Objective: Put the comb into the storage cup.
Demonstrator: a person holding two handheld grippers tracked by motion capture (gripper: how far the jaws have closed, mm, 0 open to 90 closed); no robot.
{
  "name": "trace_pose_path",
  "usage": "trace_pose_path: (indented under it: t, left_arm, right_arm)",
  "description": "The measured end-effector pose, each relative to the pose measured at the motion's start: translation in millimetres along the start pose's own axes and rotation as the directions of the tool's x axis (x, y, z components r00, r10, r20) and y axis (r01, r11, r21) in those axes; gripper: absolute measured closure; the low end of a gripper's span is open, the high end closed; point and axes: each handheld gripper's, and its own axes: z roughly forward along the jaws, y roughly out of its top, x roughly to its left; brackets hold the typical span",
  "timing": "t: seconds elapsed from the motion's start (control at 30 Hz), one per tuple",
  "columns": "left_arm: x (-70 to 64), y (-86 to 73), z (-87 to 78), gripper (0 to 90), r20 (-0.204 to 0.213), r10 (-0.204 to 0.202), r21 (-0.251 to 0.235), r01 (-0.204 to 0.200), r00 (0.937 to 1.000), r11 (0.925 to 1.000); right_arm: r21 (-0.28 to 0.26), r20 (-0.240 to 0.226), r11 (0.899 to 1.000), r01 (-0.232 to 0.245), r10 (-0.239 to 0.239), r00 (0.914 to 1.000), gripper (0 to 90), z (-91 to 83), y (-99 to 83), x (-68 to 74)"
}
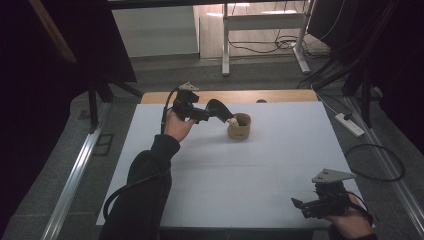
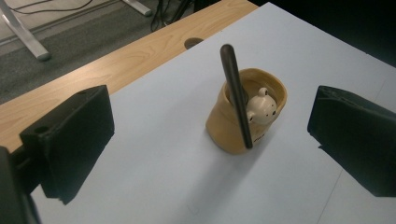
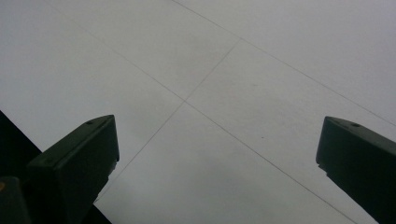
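A tan mug (image 1: 240,131) stands on the white table cover (image 1: 280,160), back of centre. Inside it sits a small white bear figure (image 2: 260,108). A thin dark utensil (image 2: 236,93) leans at the mug across its front wall; where its lower end rests I cannot tell. In the high view the dark utensil (image 1: 218,108) reaches from the mug toward my left gripper (image 1: 200,114). The left gripper (image 2: 212,128) is open, jaws wide apart, short of the mug and holding nothing. My right gripper (image 1: 301,206) is open over bare cover at the front right, its jaws spread in the right gripper view (image 3: 217,154).
A strip of wooden tabletop (image 1: 280,95) with a round hole (image 2: 194,43) runs behind the cover. A power strip (image 1: 350,125) and cables (image 1: 375,162) lie on the floor to the right. A desk frame (image 1: 226,45) stands beyond.
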Motion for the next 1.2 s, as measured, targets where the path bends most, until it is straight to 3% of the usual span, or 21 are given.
trace_pose_path:
  t: [0.4, 0.77, 1.2]
  left_arm:
    - [-2.4, -12.2, -3.7, 1.2, 0.023, -0.003, 0.005, 0.003, 0.9997, 1.0]
    - [-6.4, -25.7, -7.2, 0.4, 0.019, -0.003, 0.004, 0.003, 0.9998, 1.0]
    - [-4.3, -44.2, -11.1, 0.4, 0.043, -0.044, -0.008, 0.044, 0.9981, 0.999]
  right_arm:
    - [0.003, 0.003, 1.0, 0.001, -0.001, 1.0, 0.0, 0.2, 0.1, 0.4]
    - [0.005, 0.005, 1.0, 0.002, -0.002, 1.0, 0.0, 0.3, 0.1, 0.5]
    - [0.009, 0.006, 1.0, 0.003, -0.003, 1.0, 0.0, 0.5, 0.2, 0.7]
